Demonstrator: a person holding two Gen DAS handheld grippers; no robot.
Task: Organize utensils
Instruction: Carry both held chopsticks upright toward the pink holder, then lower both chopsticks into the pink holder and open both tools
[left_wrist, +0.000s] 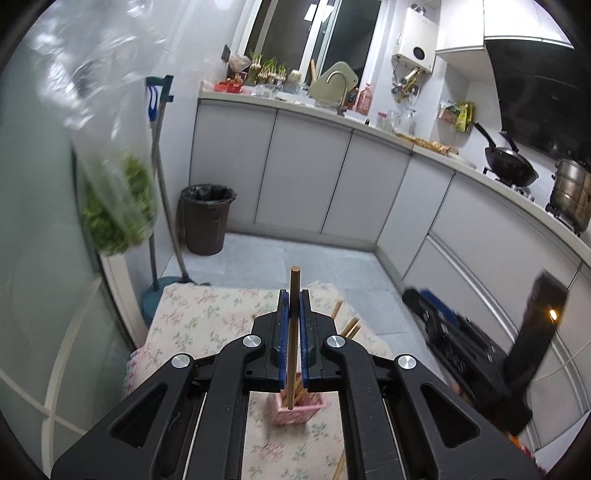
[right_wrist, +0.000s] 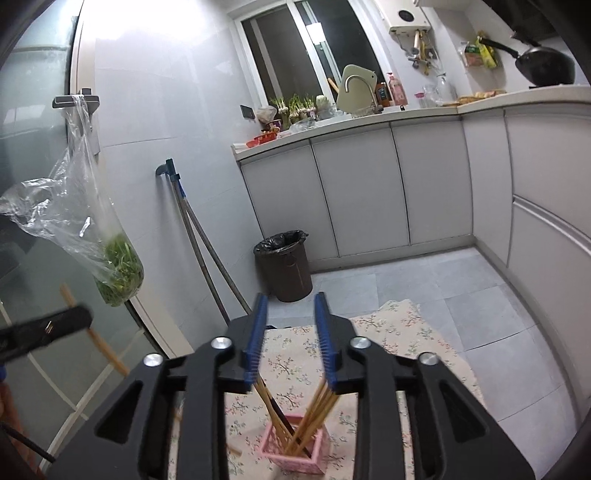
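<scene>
My left gripper (left_wrist: 294, 295) is shut on a wooden chopstick (left_wrist: 293, 332), held upright with its lower end over the pink slotted holder (left_wrist: 295, 408) on the floral-cloth table (left_wrist: 207, 317). My right gripper (right_wrist: 290, 306) is open and empty above the same pink holder (right_wrist: 295, 448), which holds several chopsticks (right_wrist: 314, 413) leaning apart. Loose chopsticks (left_wrist: 349, 326) lie on the cloth to the right of the left gripper. The left gripper (right_wrist: 44, 332) shows blurred at the left edge of the right wrist view, with its chopstick (right_wrist: 99, 339).
A bag of greens (right_wrist: 118, 269) hangs by the glass door on the left. A brown bin (right_wrist: 284, 266) and mop handles (right_wrist: 207, 251) stand against the wall. Grey cabinets and counter (right_wrist: 388, 110) line the back; a wok (left_wrist: 511, 168) and a pot (left_wrist: 570, 195) sit on the stove.
</scene>
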